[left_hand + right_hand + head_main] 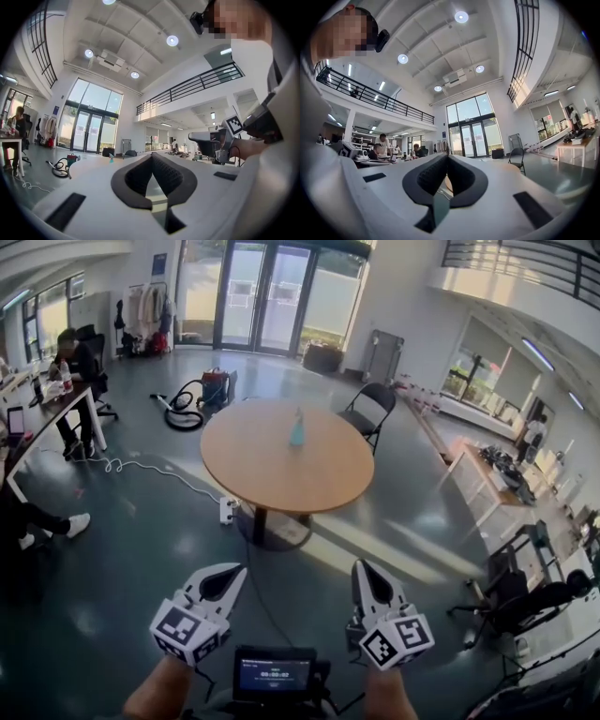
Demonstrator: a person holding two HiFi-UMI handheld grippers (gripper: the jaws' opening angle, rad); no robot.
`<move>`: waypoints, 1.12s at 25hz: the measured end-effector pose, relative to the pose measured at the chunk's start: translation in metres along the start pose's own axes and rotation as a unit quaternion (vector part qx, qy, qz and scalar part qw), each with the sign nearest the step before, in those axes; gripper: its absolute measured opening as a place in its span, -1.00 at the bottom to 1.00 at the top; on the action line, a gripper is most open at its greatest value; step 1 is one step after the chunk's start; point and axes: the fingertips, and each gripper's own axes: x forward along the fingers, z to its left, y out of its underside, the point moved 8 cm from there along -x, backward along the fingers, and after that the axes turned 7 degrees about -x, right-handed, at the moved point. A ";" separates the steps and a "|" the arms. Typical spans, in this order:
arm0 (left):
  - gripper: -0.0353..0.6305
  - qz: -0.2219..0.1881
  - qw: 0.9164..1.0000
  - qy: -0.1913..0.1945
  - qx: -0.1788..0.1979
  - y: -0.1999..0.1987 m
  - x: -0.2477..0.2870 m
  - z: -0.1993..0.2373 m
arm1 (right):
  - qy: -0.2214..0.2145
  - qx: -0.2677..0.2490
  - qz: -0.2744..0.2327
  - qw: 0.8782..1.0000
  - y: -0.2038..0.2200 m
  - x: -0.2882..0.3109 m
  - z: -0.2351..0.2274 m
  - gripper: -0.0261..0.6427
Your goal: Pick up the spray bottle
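Note:
A small teal spray bottle (297, 430) stands upright near the far side of a round wooden table (272, 474) in the middle of the hall. In the left gripper view the spray bottle (111, 160) is a tiny shape far ahead. My left gripper (240, 570) and right gripper (359, 565) are held side by side low in the head view, well short of the table, both pointing toward it. The left gripper (151, 155) has its dark pads together with nothing between them. The right gripper (447, 156) is likewise shut and empty.
A black folding chair (367, 412) stands behind the table on the right. A vacuum cleaner with its hose (200, 396) lies behind on the left. A white cable and power strip (228, 510) cross the floor near the table's foot. Desks with seated people (70, 362) line the left; workbenches (497, 474) line the right.

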 end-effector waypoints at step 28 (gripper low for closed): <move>-0.88 0.014 0.999 -0.044 0.006 -0.021 0.225 0.072 | -0.056 0.035 -0.003 0.998 0.023 0.164 -0.190 -0.91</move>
